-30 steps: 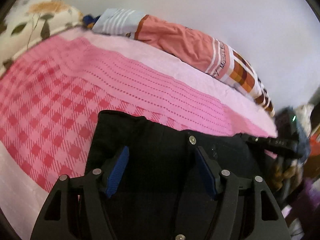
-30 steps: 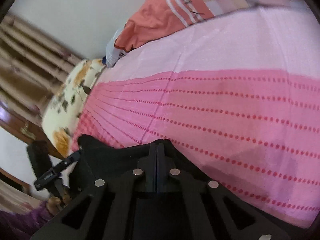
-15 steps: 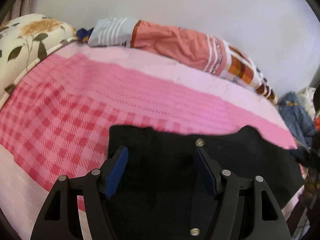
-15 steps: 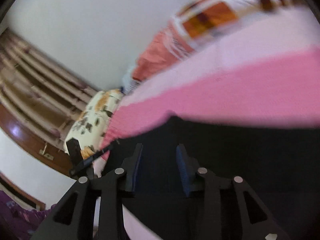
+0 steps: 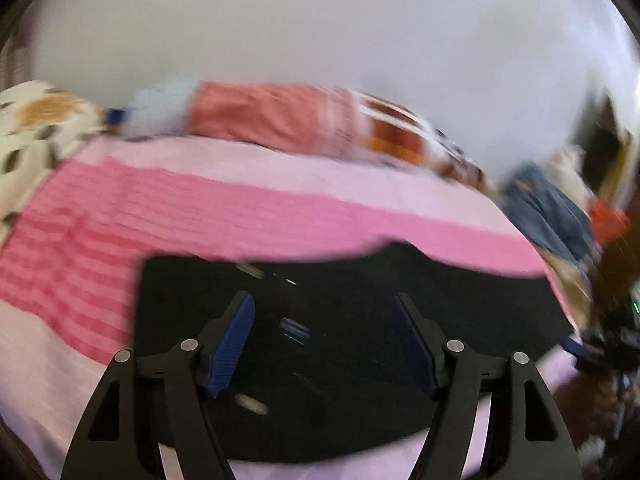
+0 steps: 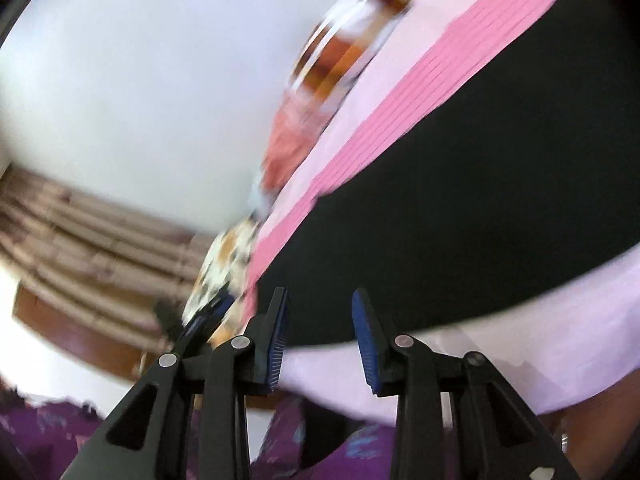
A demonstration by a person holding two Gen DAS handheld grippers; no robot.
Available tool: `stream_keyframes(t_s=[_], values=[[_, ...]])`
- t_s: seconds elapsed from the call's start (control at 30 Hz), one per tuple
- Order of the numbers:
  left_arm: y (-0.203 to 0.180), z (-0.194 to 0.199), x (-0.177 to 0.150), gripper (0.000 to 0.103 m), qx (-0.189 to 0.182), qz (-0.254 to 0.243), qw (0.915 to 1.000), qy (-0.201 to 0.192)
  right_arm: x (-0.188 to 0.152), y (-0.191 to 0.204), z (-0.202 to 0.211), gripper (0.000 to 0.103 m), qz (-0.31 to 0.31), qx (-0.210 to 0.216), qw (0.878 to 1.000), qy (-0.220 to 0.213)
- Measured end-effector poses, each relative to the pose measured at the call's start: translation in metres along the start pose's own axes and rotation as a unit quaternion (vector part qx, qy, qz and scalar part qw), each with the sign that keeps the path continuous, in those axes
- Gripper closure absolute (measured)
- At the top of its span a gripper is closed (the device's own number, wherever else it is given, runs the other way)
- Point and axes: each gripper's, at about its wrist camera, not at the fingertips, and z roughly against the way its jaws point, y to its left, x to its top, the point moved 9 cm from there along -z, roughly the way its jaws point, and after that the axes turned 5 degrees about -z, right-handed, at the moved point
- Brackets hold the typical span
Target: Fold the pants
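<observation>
Pants point(image 5: 360, 340) are lying flat on the pink bed point(image 5: 200, 208), freshly released: right gripper point(image 6: 320, 332), clamped a second ago, is gaping empty; left gripper point(image 5: 324, 344) is hovering open above them.

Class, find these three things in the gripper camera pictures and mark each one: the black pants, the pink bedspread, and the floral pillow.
black pants point(image 5: 460, 312), left wrist view, flat middle of the cloth.
pink bedspread point(image 5: 208, 216), left wrist view, darker pink band beyond the pants.
floral pillow point(image 5: 36, 128), left wrist view, printed top face at the bed's left end.
</observation>
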Motion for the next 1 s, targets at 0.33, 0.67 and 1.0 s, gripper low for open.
stream_keyframes(t_s=[0.33,0.67,1.0], values=[[-0.058,-0.013,-0.064,0.032,-0.178,0.131,0.9710,0.091,-0.046,-0.003,-0.119,0.071,-0.045,-0.010,0.994,0.101],[-0.071,-0.018,-0.077,0.032,-0.234,0.190,0.9432,0.139,-0.039,-0.038,-0.130,0.071,-0.150,-0.038,0.985,0.075],[-0.063,-0.036,-0.074,0.032,-0.229,0.235,0.9345,0.138,-0.037,-0.044,-0.141,0.089,-0.148,-0.070,0.984,0.064]])
